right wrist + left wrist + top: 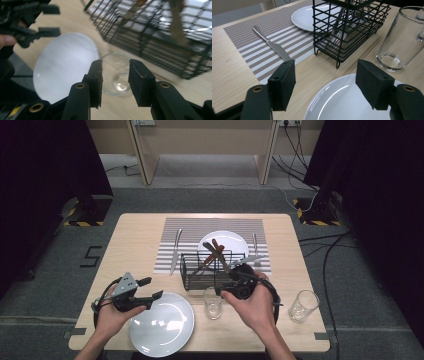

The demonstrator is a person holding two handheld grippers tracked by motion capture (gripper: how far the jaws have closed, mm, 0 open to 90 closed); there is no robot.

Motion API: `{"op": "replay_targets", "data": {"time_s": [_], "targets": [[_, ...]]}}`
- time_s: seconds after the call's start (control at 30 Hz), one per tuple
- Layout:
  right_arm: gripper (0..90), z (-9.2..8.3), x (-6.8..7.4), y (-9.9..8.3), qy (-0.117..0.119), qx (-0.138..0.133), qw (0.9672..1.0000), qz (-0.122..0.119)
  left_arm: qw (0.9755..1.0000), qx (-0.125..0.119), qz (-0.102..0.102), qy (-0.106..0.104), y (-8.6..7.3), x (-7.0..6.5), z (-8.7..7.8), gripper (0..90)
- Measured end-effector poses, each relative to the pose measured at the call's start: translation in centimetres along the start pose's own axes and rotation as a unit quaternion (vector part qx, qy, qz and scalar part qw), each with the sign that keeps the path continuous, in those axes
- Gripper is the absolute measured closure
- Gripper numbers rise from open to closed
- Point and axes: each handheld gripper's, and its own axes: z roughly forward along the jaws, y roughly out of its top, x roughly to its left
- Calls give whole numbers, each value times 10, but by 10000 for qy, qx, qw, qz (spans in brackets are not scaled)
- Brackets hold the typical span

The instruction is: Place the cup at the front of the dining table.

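Note:
My left gripper stands open above the far left rim of the near white plate, with nothing between its jaws. My right gripper is open too, held just above and behind a clear drinking glass that stands upright on the table; its pads are clear of the glass. Behind both stands a black wire basket with several pieces of cutlery leaning in it. The left gripper shows at the upper left of the right gripper view.
A striped placemat carries a second white plate, a knife at its left and a fork at its right. Another glass stands near the table's right front corner.

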Motion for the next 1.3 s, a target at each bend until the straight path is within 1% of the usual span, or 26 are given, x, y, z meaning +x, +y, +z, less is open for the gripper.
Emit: {"op": "replay_targets", "data": {"time_s": [0.13,0.17,0.23,0.3,0.43,0.53,0.73,0.87,0.93,1.0,1.1,1.2,1.27,1.3], "targets": [[621,-10,-19,-2,-216,-380,9988,210,10000,-8,6,-24,1,-2,1,322],[622,-12,-25,-3,-315,-484,9979,286,10000,-5,11,-31,1,-3,1,321],[621,-14,-35,-4,-375,-623,9965,418,10000,-4,14,-57,2,-4,2,321],[618,-15,-42,-6,-514,-699,9949,516,10000,12,28,-76,2,-6,3,320],[603,-17,-57,-8,-667,-876,9917,670,9999,5,25,-126,3,-8,4,319],[599,-16,-68,-9,-783,-953,9893,781,9998,-5,38,-180,4,-11,5,318],[591,-14,-95,-16,-1125,-1222,9808,1020,9996,-48,53,-264,8,-15,5,318],[589,-10,-111,-21,-1342,-1374,9753,1092,9995,-86,79,-295,12,-18,6,318],[589,-9,-117,-23,-1424,-1431,9729,1126,9994,-100,102,-312,14,-19,6,318],[589,-9,-122,-26,-1479,-1474,9710,1161,9992,-127,82,-368,16,-21,6,318],[589,-9,-127,-31,-1534,-1577,9684,1174,9988,-133,107,-455,18,-25,9,318],[591,-7,-129,-35,-1560,-1678,9665,1158,9986,-119,130,-508,20,-28,12,317],[591,-6,-130,-36,-1569,-1687,9665,1129,9984,-116,144,-538,21,-30,13,317],[591,-6,-131,-36,-1573,-1717,9659,1133,9983,-120,155,-547,22,-31,14,317]]}}
